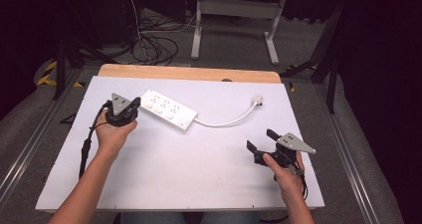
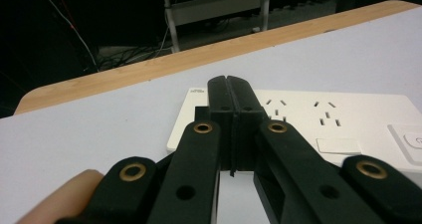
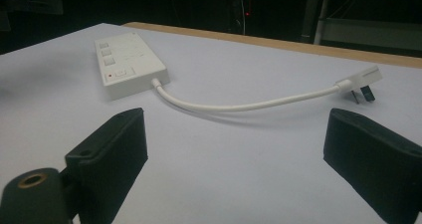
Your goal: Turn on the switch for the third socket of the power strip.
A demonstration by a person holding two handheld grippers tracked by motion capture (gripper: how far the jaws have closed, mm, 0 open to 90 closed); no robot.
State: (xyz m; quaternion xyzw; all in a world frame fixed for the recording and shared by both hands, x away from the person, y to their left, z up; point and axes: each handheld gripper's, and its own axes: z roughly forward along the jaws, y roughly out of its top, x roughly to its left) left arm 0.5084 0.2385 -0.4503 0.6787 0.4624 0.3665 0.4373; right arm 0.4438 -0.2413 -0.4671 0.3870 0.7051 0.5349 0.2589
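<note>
A white power strip (image 1: pixel 166 109) lies slantwise on the white table top (image 1: pixel 174 159), its short white cable (image 1: pixel 226 121) curving right to a plug (image 1: pixel 257 101). My left gripper (image 1: pixel 135 103) rests at the strip's left end, jaws shut together with nothing between them; in the left gripper view its tips (image 2: pixel 230 84) sit just at the strip's end (image 2: pixel 318 119). My right gripper (image 1: pixel 261 139) stands open near the table's right front, facing the cable (image 3: pixel 249 104) and plug (image 3: pixel 361 80), apart from both. The strip (image 3: pixel 127 64) lies farther off in that view.
A wooden strip (image 1: pixel 189 73) edges the table's far side. Beyond it stand a white desk frame (image 1: pixel 234 20) and loose cables (image 1: pixel 149 45) on the grey floor. Metal rails (image 1: pixel 30 139) run along both sides of the table.
</note>
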